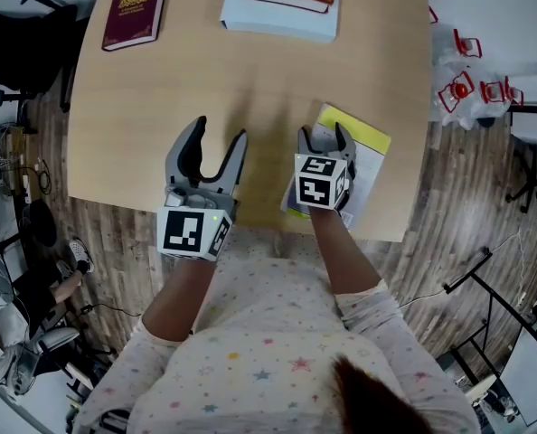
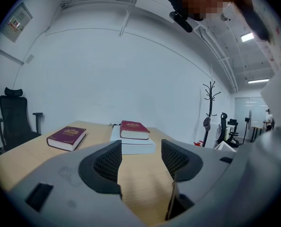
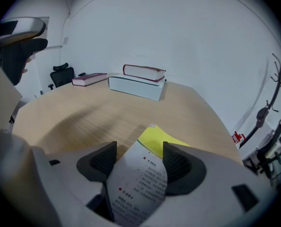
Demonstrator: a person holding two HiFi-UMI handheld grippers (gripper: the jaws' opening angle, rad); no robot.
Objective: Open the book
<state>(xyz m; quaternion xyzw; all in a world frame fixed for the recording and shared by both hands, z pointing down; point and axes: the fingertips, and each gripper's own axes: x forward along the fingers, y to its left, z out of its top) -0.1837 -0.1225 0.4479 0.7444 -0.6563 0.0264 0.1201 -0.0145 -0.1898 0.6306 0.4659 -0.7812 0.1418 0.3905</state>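
Light wooden table (image 1: pixel 160 89), wood-plank floor (image 1: pixel 431 269), white wall (image 2: pixel 131 79), black office chair (image 2: pixel 13 119), coat stand (image 2: pixel 210 100)

Looking onto an office: taking in a pale wooden table (image 1: pixel 250 89) bearing hardback books (image 1: pixel 135 9), a black swivel chair (image 2: pixel 15 119) standing beside it, a coat stand (image 2: pixel 209 103) against plain white walls, more desk chairs (image 2: pixel 235 131) standing beyond, strip lights (image 2: pixel 248 37) glowing overhead, wood-plank flooring (image 1: pixel 449 206) lying below.

Booklet (image 1: pixel 366 137) yellow and white; book (image 1: pixel 135 10) maroon; table (image 1: pixel 151 98) pale woodgrain
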